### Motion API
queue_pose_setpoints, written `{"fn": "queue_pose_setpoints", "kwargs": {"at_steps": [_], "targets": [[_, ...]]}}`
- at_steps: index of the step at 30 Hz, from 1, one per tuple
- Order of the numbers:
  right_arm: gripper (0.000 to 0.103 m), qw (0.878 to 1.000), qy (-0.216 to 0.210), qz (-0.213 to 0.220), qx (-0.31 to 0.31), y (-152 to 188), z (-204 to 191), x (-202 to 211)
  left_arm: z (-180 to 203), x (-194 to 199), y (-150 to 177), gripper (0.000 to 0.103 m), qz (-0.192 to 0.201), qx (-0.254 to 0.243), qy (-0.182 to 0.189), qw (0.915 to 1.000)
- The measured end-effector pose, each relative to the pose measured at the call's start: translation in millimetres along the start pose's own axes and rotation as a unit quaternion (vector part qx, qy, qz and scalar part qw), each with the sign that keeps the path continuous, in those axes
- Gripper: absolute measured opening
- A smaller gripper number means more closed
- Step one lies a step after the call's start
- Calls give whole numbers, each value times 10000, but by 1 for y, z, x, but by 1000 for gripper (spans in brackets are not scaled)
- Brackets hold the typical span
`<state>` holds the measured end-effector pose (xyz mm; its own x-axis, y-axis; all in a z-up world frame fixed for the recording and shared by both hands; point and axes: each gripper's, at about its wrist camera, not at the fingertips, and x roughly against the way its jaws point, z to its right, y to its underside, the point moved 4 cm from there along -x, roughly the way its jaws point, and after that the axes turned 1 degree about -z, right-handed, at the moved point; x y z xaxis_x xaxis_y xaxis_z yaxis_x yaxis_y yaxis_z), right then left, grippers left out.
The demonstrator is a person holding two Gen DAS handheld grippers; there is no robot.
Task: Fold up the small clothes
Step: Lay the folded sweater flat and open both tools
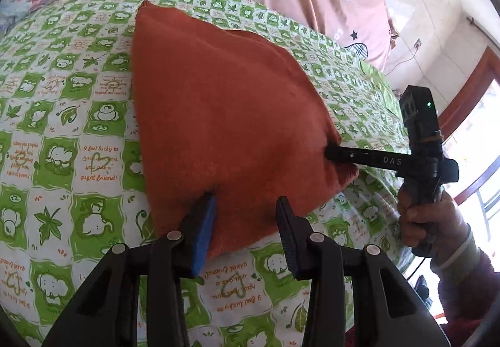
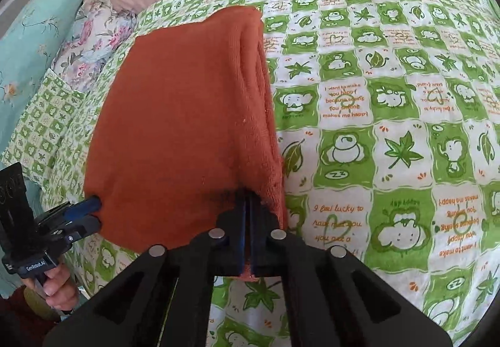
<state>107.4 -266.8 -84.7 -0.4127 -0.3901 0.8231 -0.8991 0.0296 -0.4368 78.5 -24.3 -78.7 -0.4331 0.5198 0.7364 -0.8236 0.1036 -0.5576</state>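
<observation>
Orange cloth edge pinched in right gripper; near corner between parted left gripper fingers

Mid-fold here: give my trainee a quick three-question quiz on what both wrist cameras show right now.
1. True or false: the right gripper is shut on the orange cloth.
2. Which pattern lies directly under the cloth: A) pink with plaid hearts, B) green-and-white checked bedsheet, C) teal floral?
3. How do the left gripper jaws stand?

Key: 1 true. 2 B. 3 Apart, straddling the cloth's near edge.
</observation>
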Motion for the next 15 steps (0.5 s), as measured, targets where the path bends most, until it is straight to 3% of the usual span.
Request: {"fn": "queue_pose_setpoints", "kwargs": {"at_steps": [5, 10, 15], "targets": [[0, 10000, 10, 27, -18, 1, 1, 1, 5, -2, 4, 40, 9, -62, -148, 9999], [1, 9999, -42, -33, -161, 1, 0, 3, 1, -1, 3, 40, -48, 59, 6, 10000], [5, 9987, -289, 420, -39, -19, -19, 34, 0, 13, -7, 41, -118, 171, 177, 9996]]}}
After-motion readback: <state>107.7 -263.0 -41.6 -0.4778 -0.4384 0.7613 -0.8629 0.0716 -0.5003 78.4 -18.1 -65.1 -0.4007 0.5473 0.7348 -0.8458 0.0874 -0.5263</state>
